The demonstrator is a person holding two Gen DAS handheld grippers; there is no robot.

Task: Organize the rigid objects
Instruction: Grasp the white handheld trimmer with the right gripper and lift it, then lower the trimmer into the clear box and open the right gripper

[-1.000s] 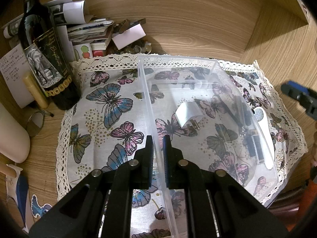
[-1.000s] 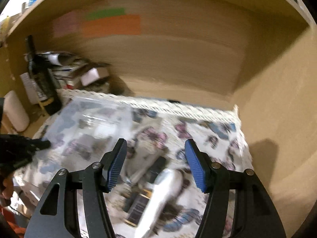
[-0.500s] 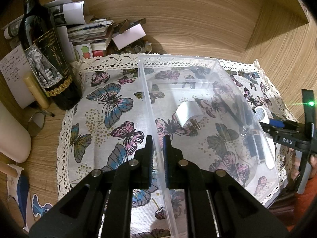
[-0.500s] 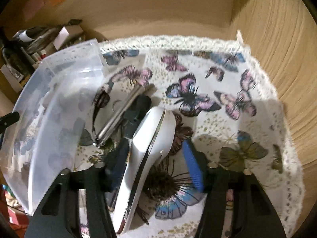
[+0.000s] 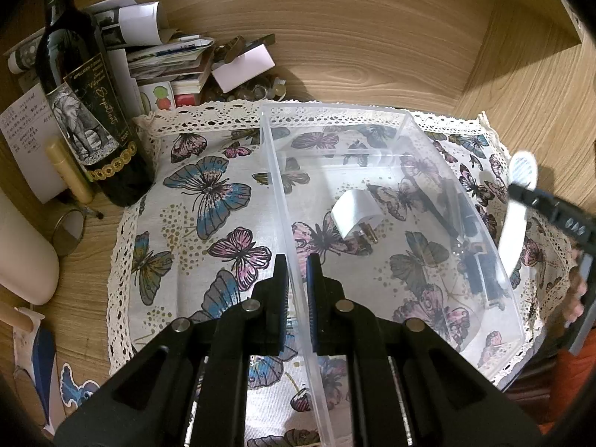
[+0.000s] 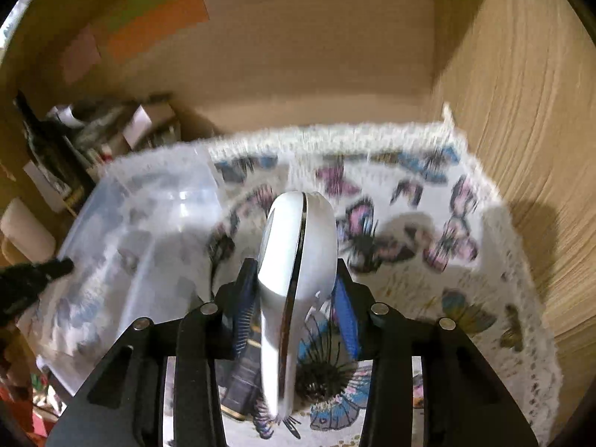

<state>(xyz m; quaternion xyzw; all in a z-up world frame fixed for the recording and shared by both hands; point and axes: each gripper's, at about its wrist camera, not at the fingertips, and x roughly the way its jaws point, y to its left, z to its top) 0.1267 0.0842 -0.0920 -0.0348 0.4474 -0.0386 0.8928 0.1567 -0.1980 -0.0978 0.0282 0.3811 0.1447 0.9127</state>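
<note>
The left gripper [image 5: 297, 272] is pinched on the near wall of the clear bin [image 5: 465, 201]. Within the bin, a white plug adapter [image 5: 355, 216] is seen. The white device [image 6: 298, 260] is clamped by the right gripper [image 6: 296, 298] above the butterfly cloth [image 6: 465, 223], right of the bin.

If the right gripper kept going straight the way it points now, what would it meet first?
Probably the butterfly cloth well ahead, then the wooden back wall. The right gripper is shut on the white device, which leads; the clear bin lies left of that line. Depth is blurred.
</note>
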